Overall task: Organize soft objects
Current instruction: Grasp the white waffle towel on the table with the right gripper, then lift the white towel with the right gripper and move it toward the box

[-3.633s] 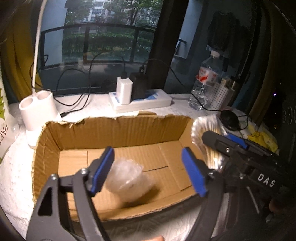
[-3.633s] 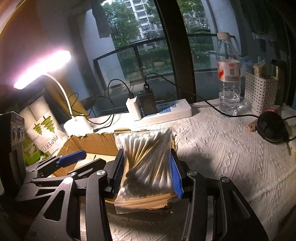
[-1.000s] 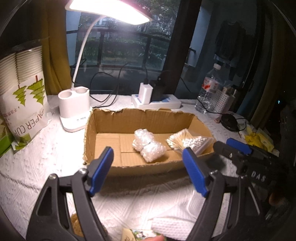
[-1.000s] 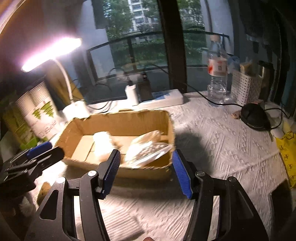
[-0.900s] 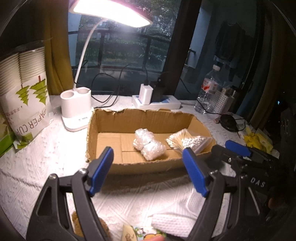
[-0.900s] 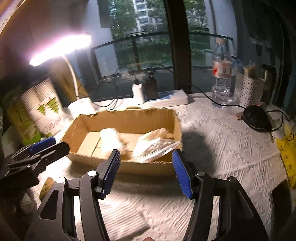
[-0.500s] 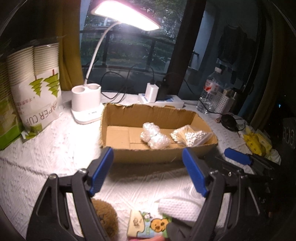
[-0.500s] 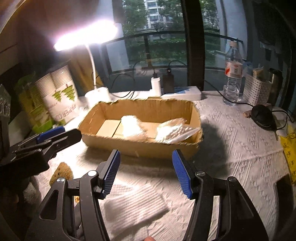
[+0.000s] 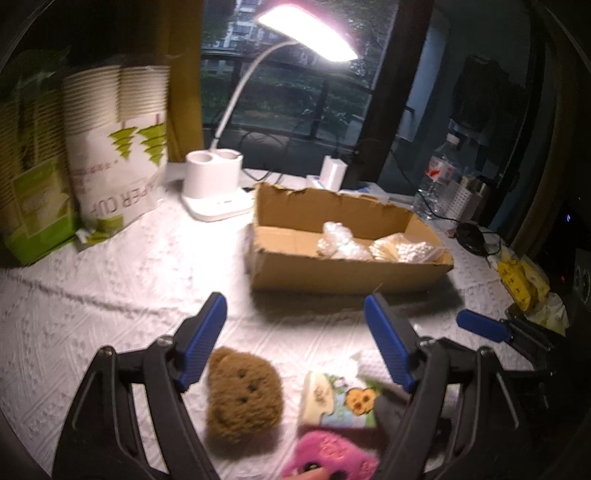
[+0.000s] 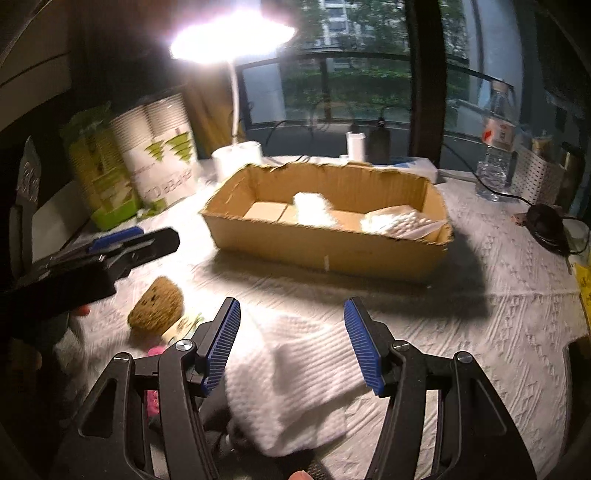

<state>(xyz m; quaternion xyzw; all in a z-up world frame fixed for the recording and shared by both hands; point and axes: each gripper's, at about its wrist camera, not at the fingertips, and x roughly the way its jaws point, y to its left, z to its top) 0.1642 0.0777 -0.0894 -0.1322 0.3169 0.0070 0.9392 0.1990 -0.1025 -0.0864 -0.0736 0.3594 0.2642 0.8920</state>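
Between the wide-apart right claw [image 10: 291, 343] lies the white cloth [image 10: 299, 376]; left claw [image 9: 295, 343] gapes empty.

Blown-out glare from the desk lamp [image 9: 306, 33], dim fisheye-warped edges, blurred foreground

box [image 10: 325, 254] brown cardbd | bear sponge [image 9: 242, 397] brown, dark dots | cloth [image 10: 299, 376] white, waffle txtr | pack [image 9: 341, 400] cartoon print, green/orange | toy [image 9: 328, 456] pink | gripper pads [image 10: 360, 345] blue, blk frames | tablecloth [image 9: 110, 288] white embossed
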